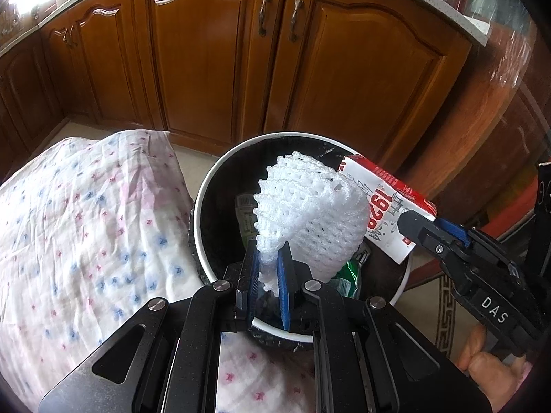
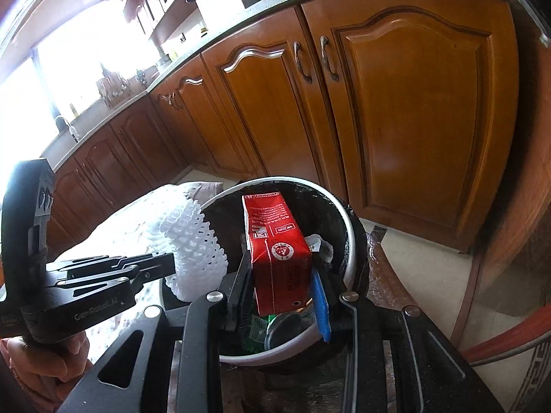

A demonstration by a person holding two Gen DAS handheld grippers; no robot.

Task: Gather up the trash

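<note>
Wooden cabinets (image 1: 213,55) stand behind the bin (image 1: 203,206). My left fingers (image 1: 267,275) grip the foam net (image 1: 310,206) and my right fingers (image 2: 282,285) grip the carton (image 2: 275,251), both straight above the bin's mouth.

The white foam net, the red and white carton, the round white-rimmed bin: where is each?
White foam net (image 1: 310,206), left wrist view, on its mesh middle.
Red and white carton (image 2: 279,258), right wrist view, on its red side.
Round white-rimmed bin (image 2: 347,227), right wrist view, on its rim.

Soft white foam netting (image 1: 310,213); glossy printed paper carton (image 2: 279,251); varnished wood cabinet doors (image 1: 206,51); matt floral cotton cloth (image 1: 86,213).
</note>
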